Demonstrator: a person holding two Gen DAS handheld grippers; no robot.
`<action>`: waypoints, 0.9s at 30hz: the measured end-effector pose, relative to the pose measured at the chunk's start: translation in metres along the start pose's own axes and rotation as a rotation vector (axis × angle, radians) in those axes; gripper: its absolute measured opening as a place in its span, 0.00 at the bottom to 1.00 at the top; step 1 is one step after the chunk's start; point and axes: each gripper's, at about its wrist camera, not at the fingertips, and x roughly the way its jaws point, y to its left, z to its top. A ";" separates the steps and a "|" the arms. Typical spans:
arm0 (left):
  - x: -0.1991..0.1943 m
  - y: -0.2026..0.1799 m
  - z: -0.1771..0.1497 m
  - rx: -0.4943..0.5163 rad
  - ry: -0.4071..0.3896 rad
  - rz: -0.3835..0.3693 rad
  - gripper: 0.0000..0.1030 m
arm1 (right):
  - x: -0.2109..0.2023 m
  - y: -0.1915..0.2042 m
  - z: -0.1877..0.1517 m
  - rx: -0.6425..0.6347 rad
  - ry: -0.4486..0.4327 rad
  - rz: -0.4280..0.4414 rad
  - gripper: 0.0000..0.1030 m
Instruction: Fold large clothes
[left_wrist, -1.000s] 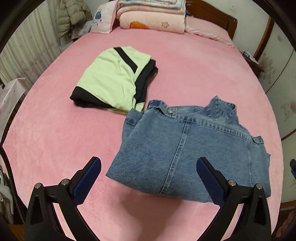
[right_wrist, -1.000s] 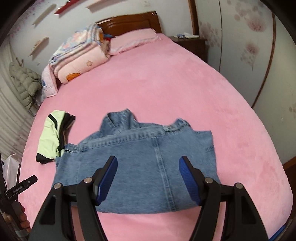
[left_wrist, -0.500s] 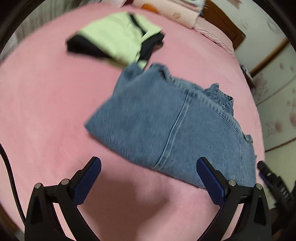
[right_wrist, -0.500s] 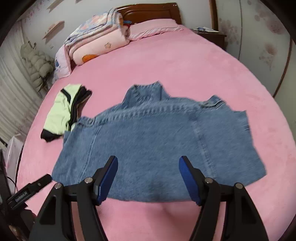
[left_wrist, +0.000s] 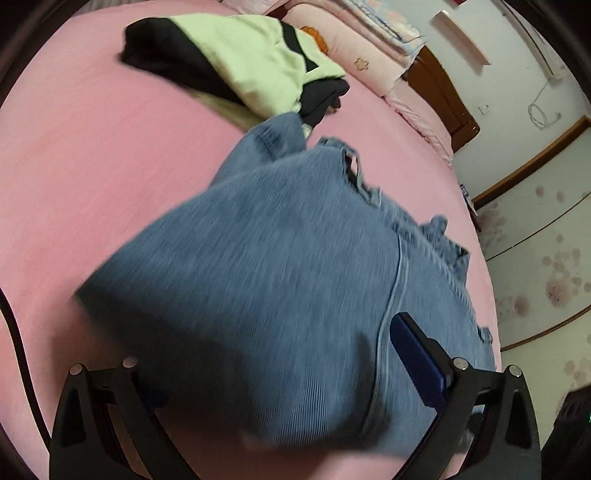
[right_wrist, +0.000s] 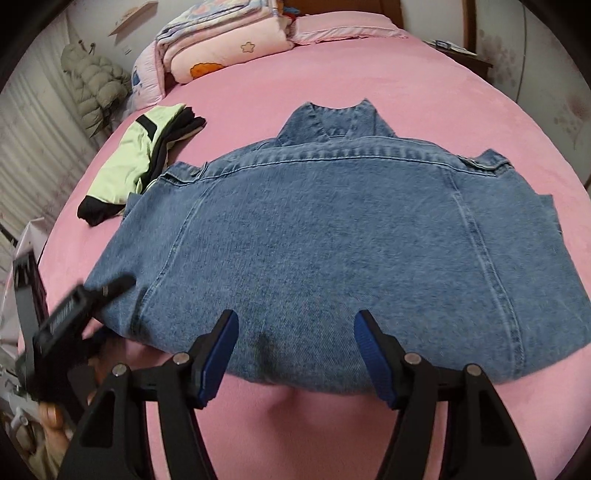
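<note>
A blue denim jacket (right_wrist: 340, 229) lies back-up on the pink bed (right_wrist: 332, 66), collar away from me, sleeves tucked under. My right gripper (right_wrist: 293, 354) is open, its blue pads at the jacket's near hem. My left gripper (left_wrist: 280, 365) is open at the jacket's (left_wrist: 280, 266) left bottom corner; its left pad is hidden under the denim, its right pad lies on top. The left gripper also shows in the right wrist view (right_wrist: 74, 306), at the jacket's left edge.
A folded green and black garment (right_wrist: 140, 162) lies left of the jacket, touching its shoulder; it also shows in the left wrist view (left_wrist: 236, 62). Folded quilts (right_wrist: 229, 48) and a pillow sit at the headboard. A nightstand (right_wrist: 465, 55) stands far right.
Both grippers have moved in toward the jacket's near hem. The left gripper has swung low to the left corner, with denim now over its left finger. The jacket has not moved.
</note>
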 end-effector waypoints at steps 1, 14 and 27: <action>0.007 -0.002 0.006 -0.003 -0.007 -0.001 0.97 | 0.002 0.000 0.000 -0.007 -0.003 -0.003 0.63; -0.019 -0.041 0.030 0.084 -0.051 0.133 0.19 | 0.018 -0.012 0.016 -0.062 -0.070 -0.167 0.17; -0.080 -0.154 0.019 0.385 -0.248 0.077 0.14 | 0.036 -0.015 0.025 -0.097 -0.135 -0.120 0.01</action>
